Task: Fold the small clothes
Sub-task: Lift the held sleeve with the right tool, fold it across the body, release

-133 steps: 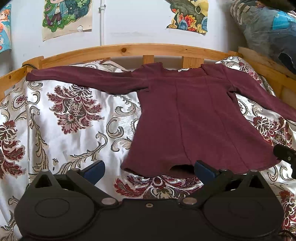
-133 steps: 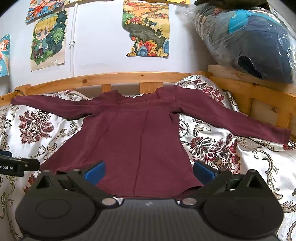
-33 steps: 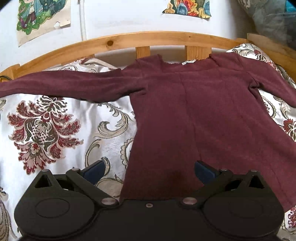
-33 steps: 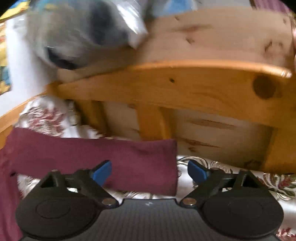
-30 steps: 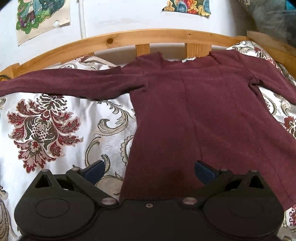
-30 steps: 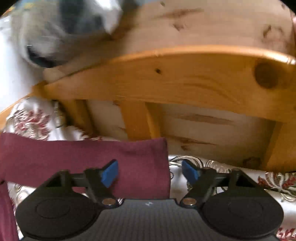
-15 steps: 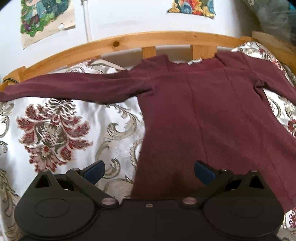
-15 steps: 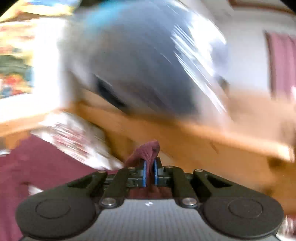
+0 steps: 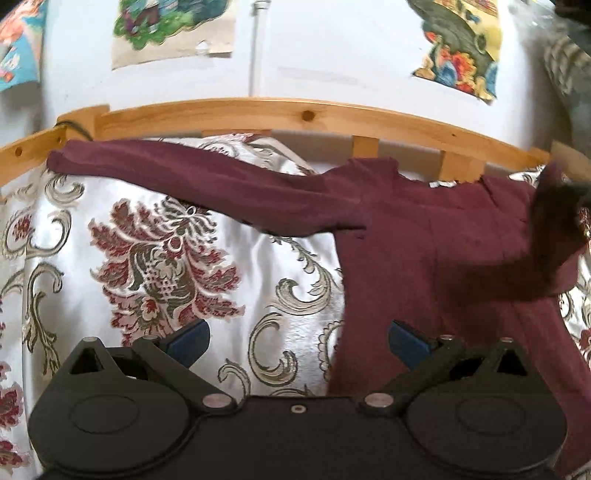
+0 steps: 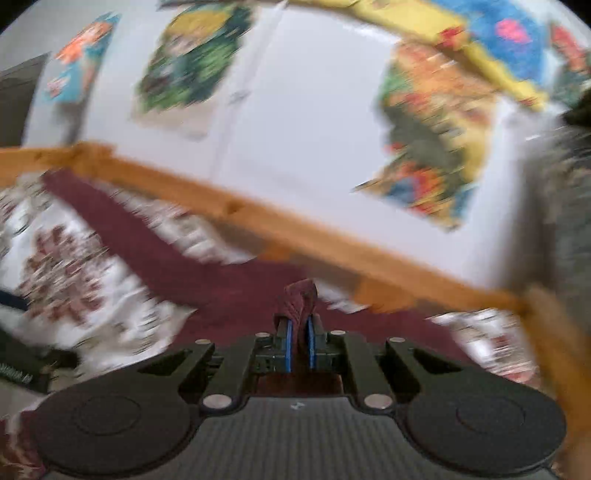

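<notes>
Maroon top (image 9: 424,251) lay face up on the patterned bedspread (image 9: 155,266), its neckline close under the wooden bed rail (image 9: 258,114) and its hem towards the cameras. One long sleeve (image 9: 192,181) stretched flat along the rail to the far left corner. The other sleeve's cuff (image 10: 300,297) was clamped between the blue pads (image 10: 289,343) of the right gripper (image 10: 299,345), whose jaws had just been closing on it, and the sleeve stood lifted over the top's chest, below the rail.

The left gripper (image 9: 297,338) hovered with its jaws spread wide and nothing between them, over the top's left side seam, well below the rail.

The step in hand looked like the first sleeve fold. Next, the cuff probably needed carrying across the chest and laying flat before letting go, then the same for the flat sleeve.

Posters (image 9: 173,29) hung on the wall above the rail; no writing on them could be read through the blur.
</notes>
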